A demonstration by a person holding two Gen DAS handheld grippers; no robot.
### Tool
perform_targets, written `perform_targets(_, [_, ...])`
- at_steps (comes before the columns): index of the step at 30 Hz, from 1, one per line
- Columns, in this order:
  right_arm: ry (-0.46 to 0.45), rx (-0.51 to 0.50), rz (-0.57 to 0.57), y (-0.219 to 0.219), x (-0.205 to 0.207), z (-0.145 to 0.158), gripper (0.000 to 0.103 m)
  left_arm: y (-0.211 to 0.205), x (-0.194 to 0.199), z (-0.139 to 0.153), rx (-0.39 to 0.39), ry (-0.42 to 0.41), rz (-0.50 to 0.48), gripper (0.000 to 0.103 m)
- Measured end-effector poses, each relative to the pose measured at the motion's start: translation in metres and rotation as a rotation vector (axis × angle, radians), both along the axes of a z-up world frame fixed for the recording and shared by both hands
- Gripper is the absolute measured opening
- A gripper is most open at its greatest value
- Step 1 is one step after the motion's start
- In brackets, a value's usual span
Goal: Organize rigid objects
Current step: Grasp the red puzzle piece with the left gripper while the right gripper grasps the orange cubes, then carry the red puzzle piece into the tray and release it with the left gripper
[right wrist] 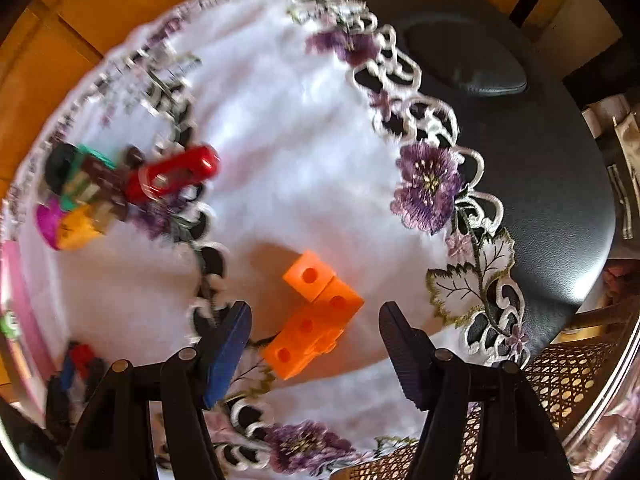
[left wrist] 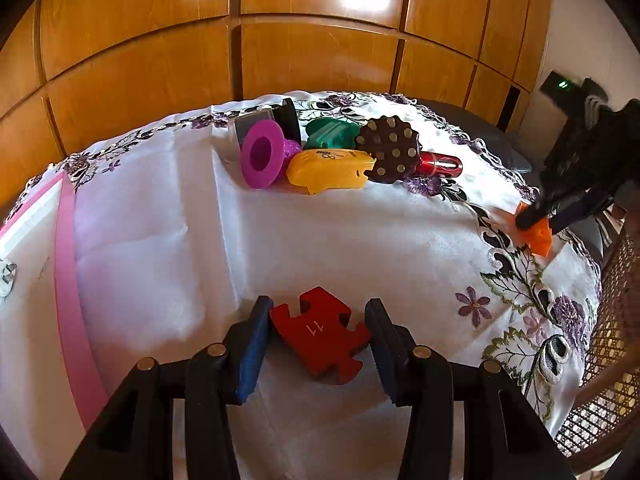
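Note:
A red puzzle piece (left wrist: 320,334) marked 11 lies on the white cloth between the fingers of my left gripper (left wrist: 318,332); the jaws are open and stand just beside its edges. An orange block piece (right wrist: 312,316) with holes lies between the open fingers of my right gripper (right wrist: 314,332), not touched. In the left wrist view the right gripper (left wrist: 540,222) hovers over that orange piece (left wrist: 538,238) at the right. A pile sits at the back: magenta cup (left wrist: 262,154), yellow piece (left wrist: 330,170), green piece (left wrist: 330,132), brown studded disc (left wrist: 390,148), red cylinder (left wrist: 440,164).
A pink-rimmed white tray (left wrist: 66,280) lies at the left. The white embroidered cloth (left wrist: 320,240) covers a black round seat (right wrist: 540,160). A wicker chair edge (left wrist: 604,360) is at the right. Wooden cabinet doors (left wrist: 240,40) stand behind.

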State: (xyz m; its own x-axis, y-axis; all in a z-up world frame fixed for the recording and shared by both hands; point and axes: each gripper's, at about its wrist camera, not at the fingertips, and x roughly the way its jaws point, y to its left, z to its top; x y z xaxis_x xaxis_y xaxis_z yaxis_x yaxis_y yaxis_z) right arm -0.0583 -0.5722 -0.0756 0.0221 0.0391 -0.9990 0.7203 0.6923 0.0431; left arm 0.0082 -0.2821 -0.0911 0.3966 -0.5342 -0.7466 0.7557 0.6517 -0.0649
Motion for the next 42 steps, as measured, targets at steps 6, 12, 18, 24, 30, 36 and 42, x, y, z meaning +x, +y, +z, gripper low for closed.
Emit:
perform_targets(6, [-0.03, -0.167, 0.124, 0.022, 0.01, 0.017, 0.029, 0.002, -0.001, -0.001, -0.003, -0.004, 0.001, 0.048])
perform_targets(12, [-0.275, -0.144, 0.281, 0.071, 0.034, 0.053, 0.029, 0.003, -0.003, -0.001, -0.006, -0.011, 0.001, 0.048])
perform_targets(18, [-0.282, -0.114, 0.453, 0.132, 0.08, 0.022, 0.029, 0.006, -0.005, -0.001, -0.016, -0.019, 0.007, 0.047])
perform_targets(24, [-0.271, -0.11, 0.496, 0.14, 0.089, -0.008, 0.03, 0.006, -0.007, -0.003, -0.017, -0.029, 0.006, 0.048])
perform_targets(30, [-0.301, -0.101, 0.499, 0.138, 0.085, -0.009, 0.032, 0.006, -0.007, -0.002, -0.013, -0.031, 0.007, 0.047])
perform_targets(36, [-0.302, -0.174, 0.563, 0.151, 0.091, -0.006, 0.032, 0.011, -0.009, 0.012, -0.013, 0.004, 0.036, 0.047])
perform_targets(42, [-0.309, -0.2, 0.583, 0.154, 0.095, -0.007, 0.032, 0.025, -0.019, 0.044, -0.061, -0.039, 0.047, 0.047])
